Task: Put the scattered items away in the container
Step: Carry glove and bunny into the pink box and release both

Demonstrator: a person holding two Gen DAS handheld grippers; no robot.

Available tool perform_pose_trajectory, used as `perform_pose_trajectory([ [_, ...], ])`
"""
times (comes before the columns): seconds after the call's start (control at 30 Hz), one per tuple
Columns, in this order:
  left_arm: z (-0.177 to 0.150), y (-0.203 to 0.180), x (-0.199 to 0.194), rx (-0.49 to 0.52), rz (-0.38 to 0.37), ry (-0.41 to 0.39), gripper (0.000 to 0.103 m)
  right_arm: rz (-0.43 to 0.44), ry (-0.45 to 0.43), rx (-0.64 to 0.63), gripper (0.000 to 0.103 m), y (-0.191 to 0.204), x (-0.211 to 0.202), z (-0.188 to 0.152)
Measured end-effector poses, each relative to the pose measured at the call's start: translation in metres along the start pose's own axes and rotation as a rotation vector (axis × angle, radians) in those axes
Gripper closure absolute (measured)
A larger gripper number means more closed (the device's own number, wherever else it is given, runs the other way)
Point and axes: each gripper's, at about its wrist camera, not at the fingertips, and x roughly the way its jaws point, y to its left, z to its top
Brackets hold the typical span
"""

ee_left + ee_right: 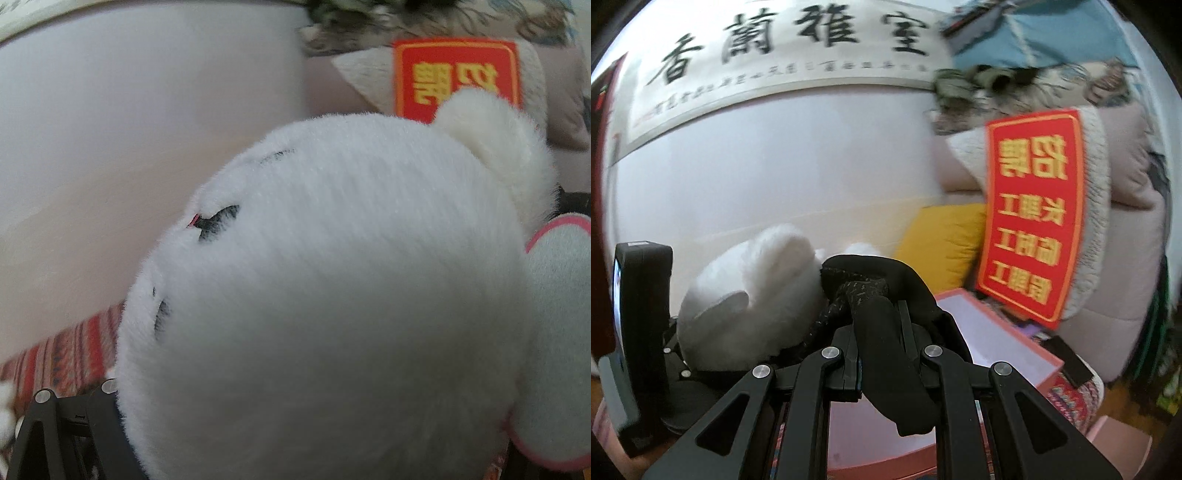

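Note:
A white plush toy (325,295) with dark stitched features fills the left wrist view. My left gripper (295,424) is shut on it, and only one black finger (74,424) shows, at the bottom left. A grey piece with a pink rim (554,332) sticks out at the toy's right. In the right wrist view my right gripper (879,332) is shut on a black knitted cloth item (882,317) that hangs down between the fingers. Just below and to the right lies the pink box (1045,373), open, with a white inside. The plush toy (750,295) hangs to the left of it.
A red sign with yellow characters (1034,210) leans on pale cushions (1126,229) behind the box. A yellow cushion (942,240) lies beside the sign. A striped red cloth (1075,402) covers the surface under the box. The wall (775,166) is white.

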Motion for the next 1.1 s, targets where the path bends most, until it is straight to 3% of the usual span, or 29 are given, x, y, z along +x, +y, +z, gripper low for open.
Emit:
perform_pose_trajectory([
  [0.2, 0.019, -0.045, 0.053, 0.072, -0.048, 0.014, 0.011, -0.071, 0.061, 0.088, 0.089, -0.046, 0.054, -0.004],
  [0.33, 0.024, -0.066, 0.089, 0.102, -0.119, 0.063, 0.007, -0.052, 0.144, 0.173, 0.088, -0.08, 0.101, -0.015],
  [0.43, 0.018, -0.077, 0.115, 0.133, -0.161, 0.171, 0.005, -0.053, 0.228, 0.237, 0.06, -0.102, 0.136, -0.03],
  [0.47, 0.014, -0.078, 0.12, 0.127, -0.177, 0.203, 0.004, -0.075, 0.244, 0.252, 0.037, -0.108, 0.141, -0.033],
  [0.5, 0.012, -0.077, 0.122, 0.117, -0.193, 0.222, 0.004, -0.096, 0.252, 0.257, 0.021, -0.112, 0.141, -0.035],
  [0.63, 0.007, -0.072, 0.121, 0.081, -0.228, 0.266, 0.003, -0.161, 0.238, 0.246, 0.016, -0.123, 0.13, -0.036],
  [0.77, 0.015, -0.074, 0.106, 0.084, -0.201, 0.233, 0.004, -0.2, 0.196, 0.253, 0.014, -0.127, 0.114, -0.029],
  [0.97, 0.033, -0.064, 0.073, 0.077, -0.158, 0.173, 0.004, -0.191, 0.162, 0.288, 0.013, -0.124, 0.103, -0.023],
  [1.1, 0.027, -0.039, 0.057, 0.03, -0.127, 0.181, 0.004, -0.16, 0.155, 0.29, 0.013, -0.11, 0.1, -0.019],
])
